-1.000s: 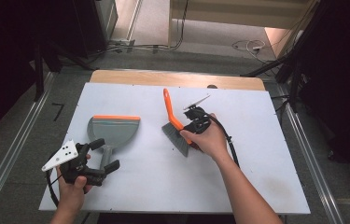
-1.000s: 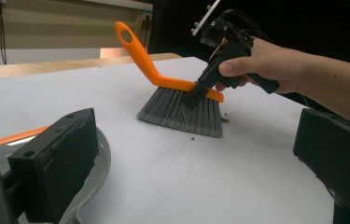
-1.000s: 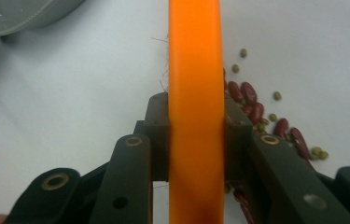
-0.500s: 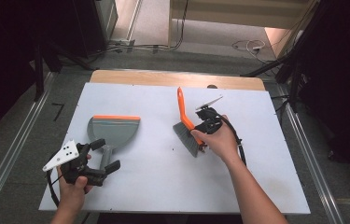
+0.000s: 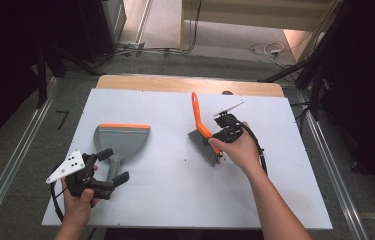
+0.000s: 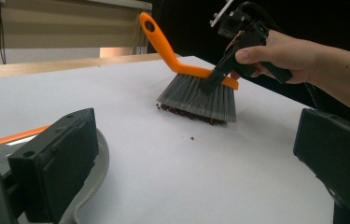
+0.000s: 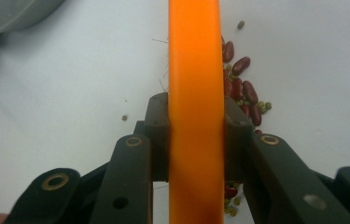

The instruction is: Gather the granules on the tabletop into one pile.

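Seemingly tilted, right gripper (image 5: 218, 141) clamps brush (image 5: 201, 131) — left gripper (image 5: 109, 167) low.

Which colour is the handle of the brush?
The brush handle is orange; the left gripper view shows it best.

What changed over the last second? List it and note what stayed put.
The right claw, shut on the brush, carried it to the right across the table, farther from the dustpan; the orange handle also swung from leaning left to more upright. Beans lie by the bristles. The left claw stayed open around the dustpan's handle, and the dustpan did not move.
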Demonstrator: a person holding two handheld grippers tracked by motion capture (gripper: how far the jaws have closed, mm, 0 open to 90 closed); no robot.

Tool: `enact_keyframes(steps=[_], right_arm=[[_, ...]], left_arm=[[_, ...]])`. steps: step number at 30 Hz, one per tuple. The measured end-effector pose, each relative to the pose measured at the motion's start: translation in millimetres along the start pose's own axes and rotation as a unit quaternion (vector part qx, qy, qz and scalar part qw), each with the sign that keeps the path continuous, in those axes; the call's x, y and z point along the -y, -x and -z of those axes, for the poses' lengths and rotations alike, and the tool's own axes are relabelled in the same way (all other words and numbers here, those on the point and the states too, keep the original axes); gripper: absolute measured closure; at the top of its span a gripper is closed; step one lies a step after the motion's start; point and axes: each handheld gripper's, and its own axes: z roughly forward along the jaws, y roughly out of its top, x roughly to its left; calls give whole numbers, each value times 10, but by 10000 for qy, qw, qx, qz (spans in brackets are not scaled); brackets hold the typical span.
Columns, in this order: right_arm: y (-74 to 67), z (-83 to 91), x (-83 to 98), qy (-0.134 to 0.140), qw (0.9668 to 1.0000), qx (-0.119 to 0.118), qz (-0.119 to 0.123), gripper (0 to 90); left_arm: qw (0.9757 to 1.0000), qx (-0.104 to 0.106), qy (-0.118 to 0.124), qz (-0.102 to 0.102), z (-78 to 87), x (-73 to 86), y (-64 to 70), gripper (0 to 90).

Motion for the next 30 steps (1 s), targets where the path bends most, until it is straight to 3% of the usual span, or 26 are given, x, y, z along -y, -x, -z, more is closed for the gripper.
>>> enact_keyframes(steps=[3, 6, 12, 16, 19, 21, 30], right_arm=[[-9, 96, -6, 105, 9999, -1, 38, 681], [-117, 110, 11, 53, 9998, -47, 197, 681], [-476, -91, 45, -159, 9977, -249, 606, 681], [-587, -276, 46, -343, 9964, -366, 685, 681], [-530, -351, 46, -390, 9969, -263, 627, 681], [-435, -342, 44, -394, 9975, -352, 477, 681], [-140, -188, 66, -299, 9992, -40, 253, 681]], left_arm=[[10000, 2, -4, 0, -1, 0, -1, 10], [10000, 0, -11, -6, -6, -1, -1, 10], [10000, 17, -18, -9, -17, -1, 12, 10], [10000, 22, -25, -26, -9, 0, 11, 10], [10000, 13, -21, -17, 0, 3, 6, 10], [10000, 12, -14, -10, 5, 4, 2, 10], [10000, 17, -37, -20, -18, 2, 13, 10]])
